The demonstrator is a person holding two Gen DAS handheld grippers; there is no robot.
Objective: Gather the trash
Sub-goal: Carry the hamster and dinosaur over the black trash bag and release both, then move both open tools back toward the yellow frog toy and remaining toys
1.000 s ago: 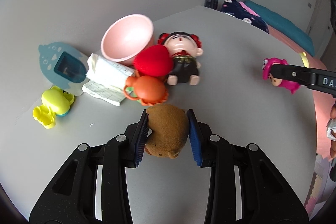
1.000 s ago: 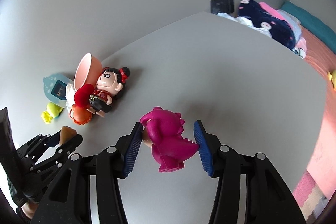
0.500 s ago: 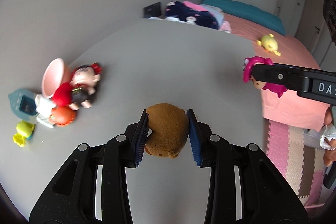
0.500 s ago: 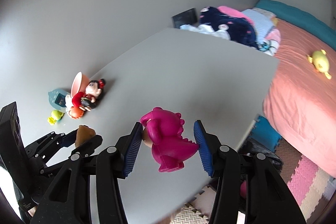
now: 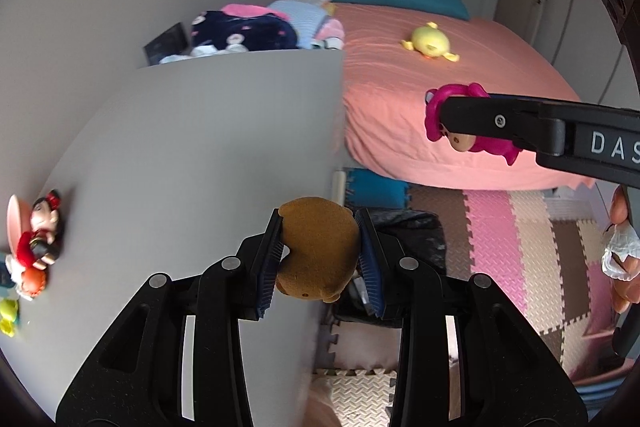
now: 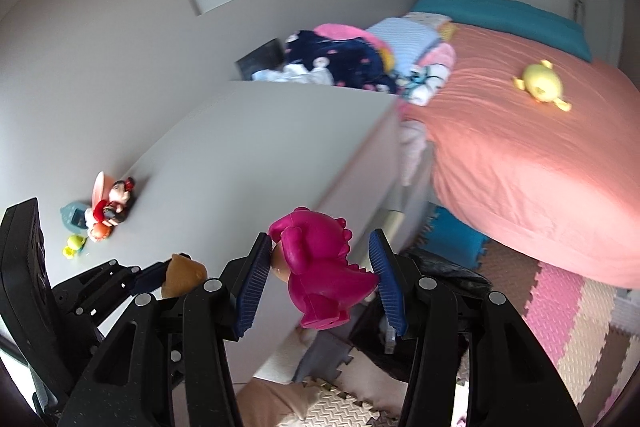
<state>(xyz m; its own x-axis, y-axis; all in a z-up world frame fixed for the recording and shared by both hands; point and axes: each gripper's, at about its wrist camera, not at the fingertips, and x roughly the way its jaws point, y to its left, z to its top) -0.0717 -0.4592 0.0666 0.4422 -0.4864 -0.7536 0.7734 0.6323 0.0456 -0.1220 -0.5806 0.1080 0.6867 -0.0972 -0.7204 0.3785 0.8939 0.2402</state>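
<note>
In the left wrist view, a brown plush toy is pinched between the blue pads of the left gripper at lower centre, the jaws pressed against its two sides so that it is carried clear of the grey table. Just past the table's right edge, behind the toy, a black trash bag is seen on the floor mats; the toy is judged to be held over that edge for dropping there. At the right of the frame the right gripper is seen side-on around a magenta dinosaur toy.

In the right wrist view, the dinosaur toy is clamped at lower centre, one pad against its head and the other at its tail, apparently a looser hold. The remaining toys are left in a cluster at mid left on the table. The bed fills the right.
</note>
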